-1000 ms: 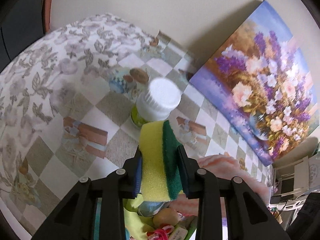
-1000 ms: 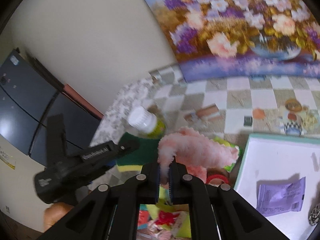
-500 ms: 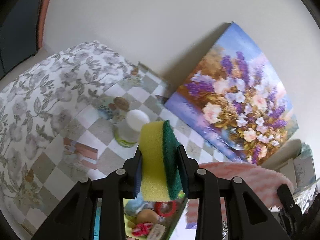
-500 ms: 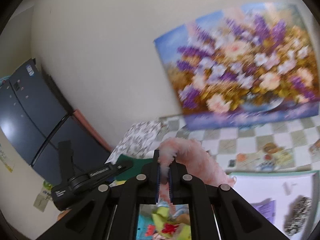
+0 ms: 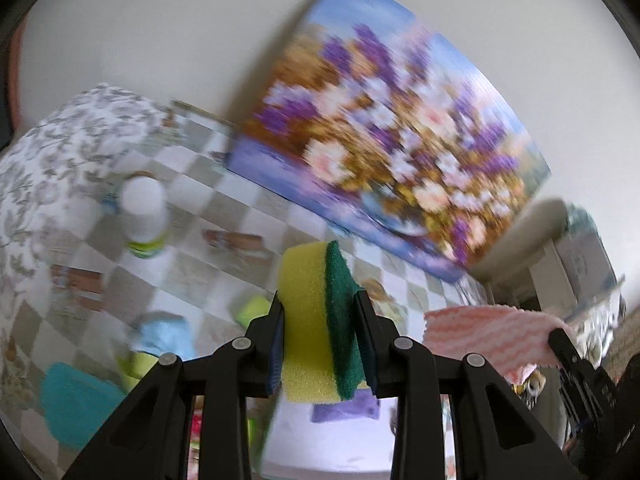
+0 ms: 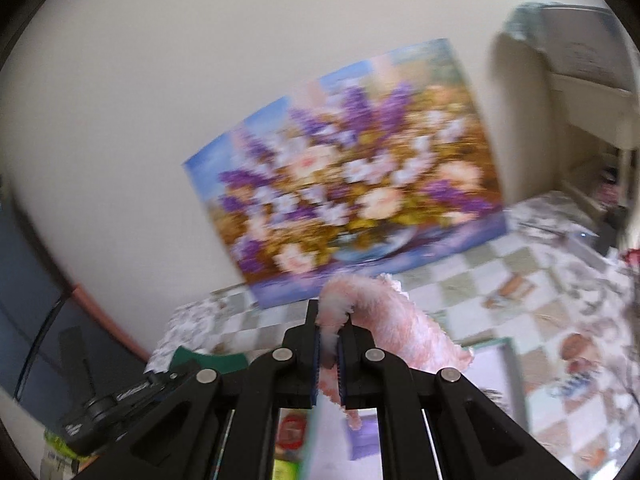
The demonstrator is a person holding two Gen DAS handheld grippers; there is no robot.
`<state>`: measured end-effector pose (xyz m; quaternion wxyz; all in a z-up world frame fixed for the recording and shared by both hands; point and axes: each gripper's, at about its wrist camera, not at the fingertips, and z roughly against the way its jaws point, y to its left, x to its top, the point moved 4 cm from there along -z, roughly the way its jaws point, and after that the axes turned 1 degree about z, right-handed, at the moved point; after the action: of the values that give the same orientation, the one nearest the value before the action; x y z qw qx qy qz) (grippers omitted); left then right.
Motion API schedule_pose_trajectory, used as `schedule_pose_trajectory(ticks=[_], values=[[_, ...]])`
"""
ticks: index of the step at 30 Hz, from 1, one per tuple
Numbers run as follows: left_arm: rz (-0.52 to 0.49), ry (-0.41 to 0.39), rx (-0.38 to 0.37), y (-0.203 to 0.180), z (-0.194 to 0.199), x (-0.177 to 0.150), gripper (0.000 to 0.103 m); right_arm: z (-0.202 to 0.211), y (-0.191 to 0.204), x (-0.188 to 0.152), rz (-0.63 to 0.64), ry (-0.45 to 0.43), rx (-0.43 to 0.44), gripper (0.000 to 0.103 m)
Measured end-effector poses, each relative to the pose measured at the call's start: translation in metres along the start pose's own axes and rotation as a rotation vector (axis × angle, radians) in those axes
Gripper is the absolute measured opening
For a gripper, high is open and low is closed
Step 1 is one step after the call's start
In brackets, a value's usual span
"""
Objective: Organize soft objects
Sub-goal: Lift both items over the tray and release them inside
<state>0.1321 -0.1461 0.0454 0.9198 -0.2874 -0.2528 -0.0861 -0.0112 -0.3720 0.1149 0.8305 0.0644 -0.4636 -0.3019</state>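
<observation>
My left gripper (image 5: 320,312) is shut on a yellow sponge with a green scouring side (image 5: 316,320), held upright above the table. My right gripper (image 6: 329,330) is shut on a fluffy pink cloth (image 6: 396,336) that drapes to the right of the jaws. The pink cloth also shows at the right of the left wrist view (image 5: 492,336), held by the right gripper. The sponge's green edge (image 6: 208,362) and the left gripper body show at lower left in the right wrist view. Both views are blurred.
A checkered tablecloth (image 5: 224,216) covers the table. A flower painting (image 5: 392,148) leans on the wall. A white-capped bottle (image 5: 144,216) stands at left. Teal, blue and green items (image 5: 160,344) lie below, beside a white tray (image 5: 344,436) holding a purple packet (image 5: 348,406).
Both grippers have risen and swung right with their loads. The bottle has slid to the left of the left wrist view, and the white tray now lies below both grippers.
</observation>
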Motion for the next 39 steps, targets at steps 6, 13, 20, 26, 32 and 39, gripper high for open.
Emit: schedule_pose_trajectory(ticks=[6, 13, 20, 26, 32, 39], values=[[-0.066, 0.094, -0.057, -0.039, -0.03, -0.029, 0.033, 0.012, -0.049, 0.001, -0.052, 0.007, -0.172, 0.007], [-0.134, 0.166, -0.051, -0.06, -0.068, -0.055, 0.034, -0.004, -0.078, -0.008, -0.027, 0.103, -0.318, 0.007], [-0.115, 0.252, -0.053, -0.054, -0.107, -0.074, 0.034, -0.045, -0.079, -0.034, -0.015, 0.24, -0.283, 0.007], [-0.093, 0.237, -0.035, -0.043, -0.119, -0.073, 0.034, -0.08, -0.074, -0.061, -0.065, 0.349, -0.172, 0.007], [-0.069, 0.231, -0.007, -0.03, -0.133, -0.072, 0.034, -0.111, -0.076, -0.088, -0.101, 0.45, -0.131, 0.007], [-0.026, 0.242, 0.028, -0.014, -0.143, -0.073, 0.036, -0.137, -0.091, -0.117, -0.121, 0.557, -0.185, 0.009]])
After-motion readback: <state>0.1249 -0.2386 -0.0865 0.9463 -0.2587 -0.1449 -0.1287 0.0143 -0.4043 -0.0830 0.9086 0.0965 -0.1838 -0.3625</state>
